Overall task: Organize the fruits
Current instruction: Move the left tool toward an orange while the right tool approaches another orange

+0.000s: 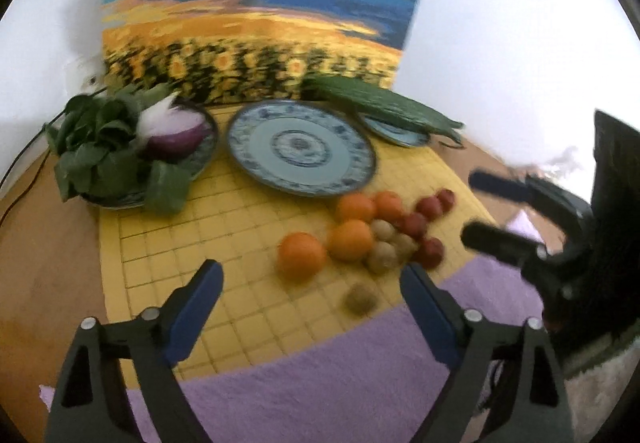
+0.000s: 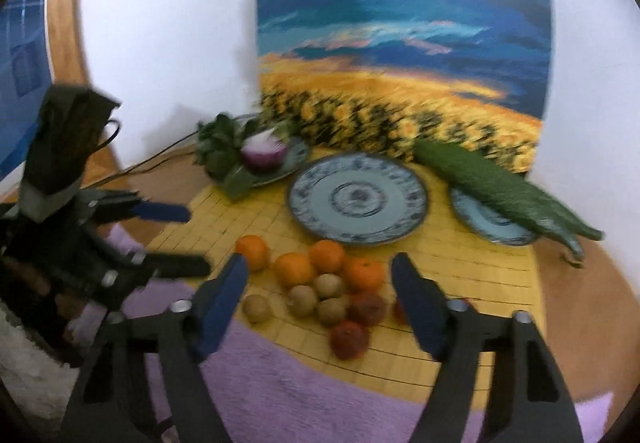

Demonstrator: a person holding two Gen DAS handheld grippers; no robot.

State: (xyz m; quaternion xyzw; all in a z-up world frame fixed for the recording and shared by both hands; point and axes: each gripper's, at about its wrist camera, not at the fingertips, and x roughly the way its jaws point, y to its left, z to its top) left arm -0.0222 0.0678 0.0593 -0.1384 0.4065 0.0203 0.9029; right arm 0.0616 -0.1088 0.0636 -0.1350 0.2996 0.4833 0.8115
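Both claws hung with jaws apart and empty: the left claw [image 1: 312,279] above the nearest orange [image 1: 301,254], the right claw [image 2: 318,277] above the fruit cluster [image 2: 320,291] of oranges, small brown fruits and red ones, loose on the yellow mat [image 1: 160,243] before the bare blue-patterned plate [image 2: 358,200]. A good grasp would likely straddle one outer orange squarely, closing gently so neighbours did not roll.

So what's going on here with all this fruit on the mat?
A person holds two tongs, both open and empty, above loose fruit on a yellow mat. The left tongs hang near the oranges; the right tongs hang over small brown fruit and red fruit. The middle plate holds nothing, so no fruit has been sorted onto it.
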